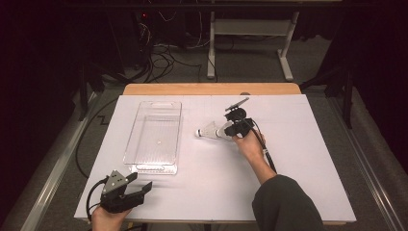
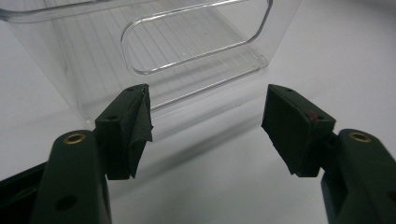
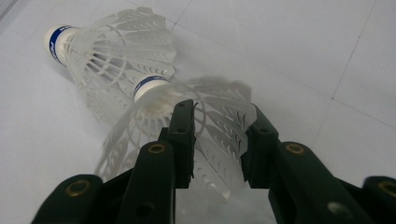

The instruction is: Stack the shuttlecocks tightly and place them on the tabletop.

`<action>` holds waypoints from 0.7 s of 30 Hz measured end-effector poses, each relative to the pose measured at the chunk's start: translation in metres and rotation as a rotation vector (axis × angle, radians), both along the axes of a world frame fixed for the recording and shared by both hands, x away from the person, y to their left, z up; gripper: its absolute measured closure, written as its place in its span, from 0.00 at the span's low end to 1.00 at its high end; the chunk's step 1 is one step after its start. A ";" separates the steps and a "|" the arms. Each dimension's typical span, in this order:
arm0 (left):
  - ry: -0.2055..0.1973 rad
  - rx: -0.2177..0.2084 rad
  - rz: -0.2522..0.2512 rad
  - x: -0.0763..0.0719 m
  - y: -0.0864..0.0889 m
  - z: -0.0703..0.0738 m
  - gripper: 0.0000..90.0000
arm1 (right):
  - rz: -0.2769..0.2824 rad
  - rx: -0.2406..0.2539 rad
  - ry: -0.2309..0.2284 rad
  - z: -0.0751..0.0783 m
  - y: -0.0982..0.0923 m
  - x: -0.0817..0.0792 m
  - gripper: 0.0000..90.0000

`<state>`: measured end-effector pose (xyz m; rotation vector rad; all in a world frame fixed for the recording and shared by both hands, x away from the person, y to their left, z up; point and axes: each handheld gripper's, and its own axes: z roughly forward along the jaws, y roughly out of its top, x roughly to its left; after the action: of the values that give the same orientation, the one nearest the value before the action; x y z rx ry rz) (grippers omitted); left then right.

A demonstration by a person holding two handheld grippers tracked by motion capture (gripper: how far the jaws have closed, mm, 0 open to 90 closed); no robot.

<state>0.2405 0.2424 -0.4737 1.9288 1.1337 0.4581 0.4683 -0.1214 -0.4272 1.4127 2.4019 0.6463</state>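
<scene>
Right gripper (image 3: pixel 215 140) is down at mid-table with its jaws around the skirt of the near shuttlecock (image 3: pixel 205 126), which is nested into the far shuttlecock (image 3: pixel 116 51), the pair lying on their sides just right of the clear plastic bin (image 1: pixel 155 137). The pads look set against the thin ribs, though whether they truly bite or only bracket the skirt I cannot tell for sure — I read it as a light hold. To do this well, squeeze only enough to carry; that feathered skirt will crush or spring out sideways, so a grip lower toward the cork would be safer, and lift straight so the nested one either comes along or slides free cleanly. Left gripper (image 2: pixel 205 126) waits at the near-left corner, jaws wide apart and nothing between them, facing the bin's handle end. The surface is a plain white sheet (image 1: pixel 308 163) over a wooden table (image 1: pixel 211 89) — beyond it a dim room, grey carpet, tangled cables (image 1: pixel 163 60) and a white frame leg (image 1: pixel 210 43).
</scene>
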 end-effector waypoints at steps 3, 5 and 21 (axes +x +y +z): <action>-0.001 0.000 -0.002 0.000 0.000 0.000 0.38 | -0.002 -0.008 0.000 -0.002 0.002 0.001 0.74; 0.001 0.001 -0.002 0.000 -0.001 0.000 0.38 | -0.003 -0.009 0.000 -0.003 0.003 0.002 0.73; -0.004 0.007 -0.009 0.000 -0.002 0.000 0.38 | -0.005 0.009 -0.004 -0.005 0.010 0.009 0.67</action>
<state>0.2402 0.2408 -0.4735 1.9375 1.1217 0.4609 0.4770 -0.1111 -0.4317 1.4187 2.3945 0.6584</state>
